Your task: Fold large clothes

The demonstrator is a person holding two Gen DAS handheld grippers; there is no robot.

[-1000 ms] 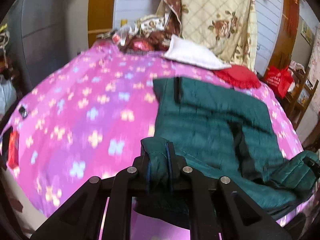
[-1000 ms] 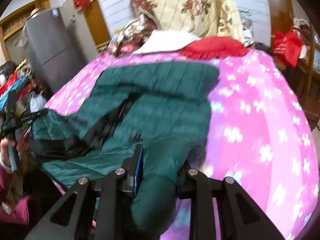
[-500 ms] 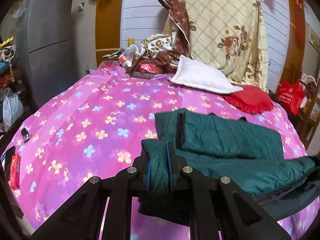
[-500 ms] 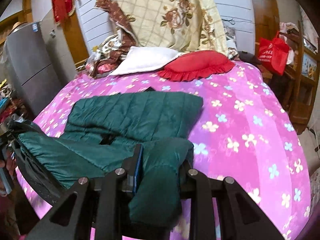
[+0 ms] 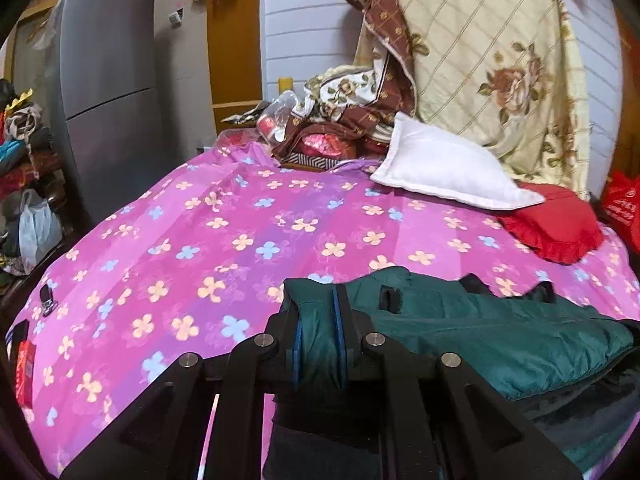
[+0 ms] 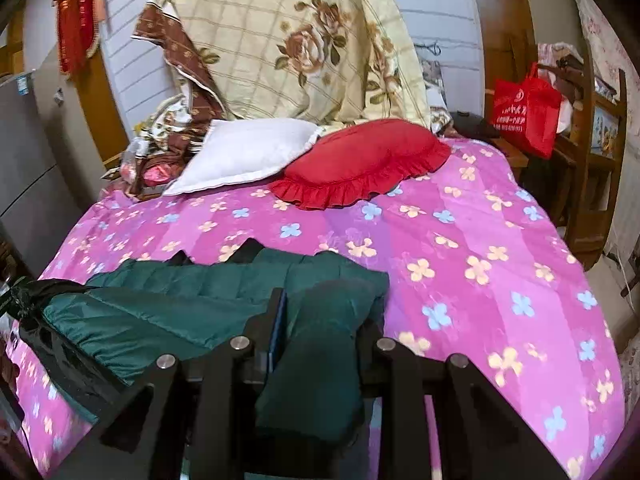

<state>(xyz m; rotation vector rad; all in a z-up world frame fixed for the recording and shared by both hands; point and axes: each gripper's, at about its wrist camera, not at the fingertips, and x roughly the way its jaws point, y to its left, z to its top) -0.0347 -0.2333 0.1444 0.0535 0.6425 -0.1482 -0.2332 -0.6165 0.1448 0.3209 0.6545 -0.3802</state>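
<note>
A dark green quilted jacket (image 5: 480, 328) lies bunched along the near edge of a bed with a pink flowered cover (image 5: 224, 240). My left gripper (image 5: 318, 340) is shut on a thick fold of the jacket at its left end. In the right wrist view the same jacket (image 6: 168, 308) stretches leftward, and my right gripper (image 6: 320, 328) is shut on a bulky fold at its right end. The black lining shows at the jacket's far left end (image 6: 48, 340). Both grippers hold the fabric slightly above the cover (image 6: 480, 264).
A white pillow (image 5: 448, 168) and a red frilled cushion (image 5: 556, 228) lie at the head of the bed, below a cream floral quilt (image 5: 480, 52). A grey fridge (image 5: 108, 88) stands left. A red bag (image 6: 524, 108) hangs on wooden furniture at right.
Both grippers have drawn back toward the foot of the bed with the jacket. The jacket, spread out a second ago, is now gathered into a narrow band near the bed's near edge.
</note>
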